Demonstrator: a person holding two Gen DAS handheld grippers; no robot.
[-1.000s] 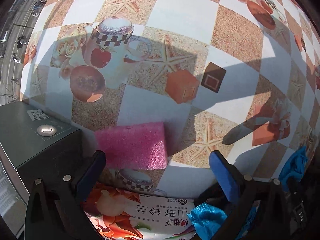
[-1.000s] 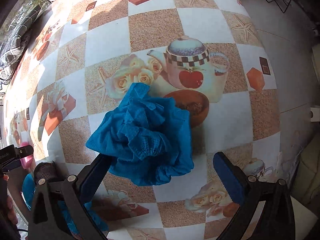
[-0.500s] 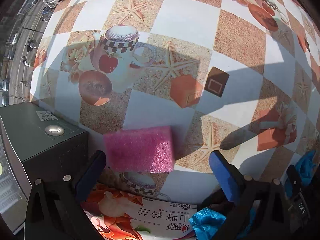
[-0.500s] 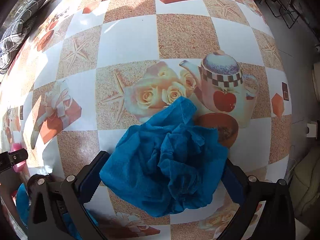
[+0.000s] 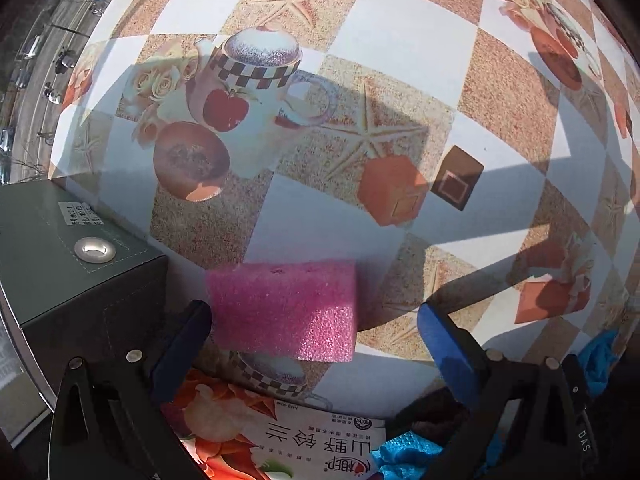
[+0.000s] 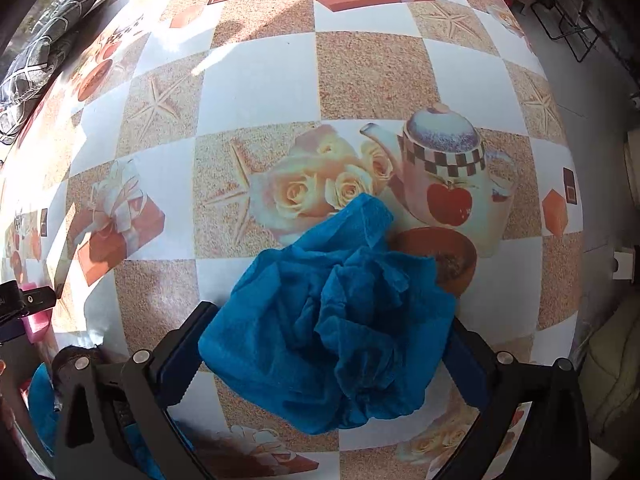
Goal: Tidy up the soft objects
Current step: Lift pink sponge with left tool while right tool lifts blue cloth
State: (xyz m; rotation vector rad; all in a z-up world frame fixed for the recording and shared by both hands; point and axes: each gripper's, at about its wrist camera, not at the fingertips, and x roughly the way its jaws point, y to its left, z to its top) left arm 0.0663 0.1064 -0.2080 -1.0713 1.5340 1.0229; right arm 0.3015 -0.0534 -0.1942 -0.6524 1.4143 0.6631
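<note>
Right claw (image 6: 326,354) advanced, straddling blue cloth (image 6: 336,320)

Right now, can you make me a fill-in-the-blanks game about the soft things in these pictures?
1. The foam sponge between the left gripper's fingers is ____.
2. The crumpled cloth between the right gripper's fingers is ____.
3. Left of the sponge stands a dark green ____.

Missing words: pink; blue; box

The pink sponge (image 5: 282,308) looks coarse, porous foam; the blue cloth (image 6: 340,320) crinkled, matt fabric; the printed bench (image 5: 400,20) cover smooth, slightly glossy.
</note>
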